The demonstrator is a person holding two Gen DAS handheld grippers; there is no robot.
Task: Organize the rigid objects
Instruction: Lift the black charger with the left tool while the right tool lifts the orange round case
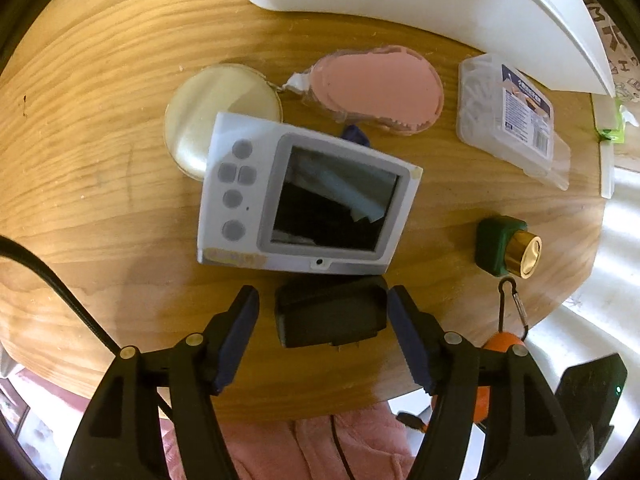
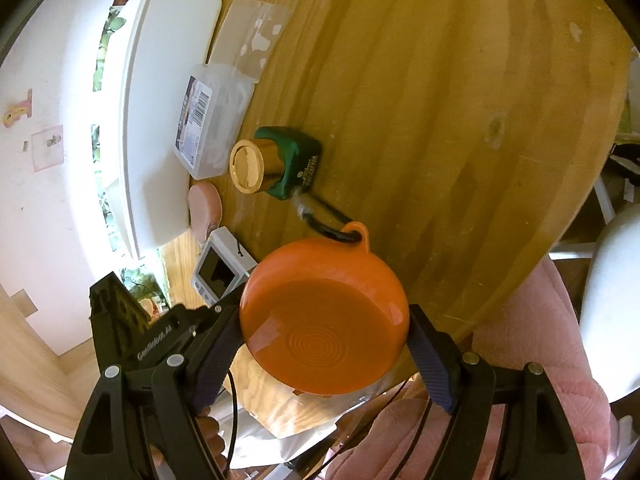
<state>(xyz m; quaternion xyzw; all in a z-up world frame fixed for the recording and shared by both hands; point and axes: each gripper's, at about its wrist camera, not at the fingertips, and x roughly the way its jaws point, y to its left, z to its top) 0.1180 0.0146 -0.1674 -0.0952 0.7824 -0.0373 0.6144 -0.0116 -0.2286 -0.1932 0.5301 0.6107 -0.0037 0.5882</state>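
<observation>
Orange bowl (image 2: 324, 320) sits clamped in the right gripper (image 2: 324, 344) at the table (image 2: 440, 100) edge; left gripper (image 1: 322, 320) gapes wide around a black adapter (image 1: 330, 312).

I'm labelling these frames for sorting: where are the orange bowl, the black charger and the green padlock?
orange bowl (image 2: 324, 320): right wrist view, on its ribbed underside.
black charger (image 1: 330, 312): left wrist view, on its top face between the fingers.
green padlock (image 2: 298, 160): right wrist view, on its green body.
</observation>
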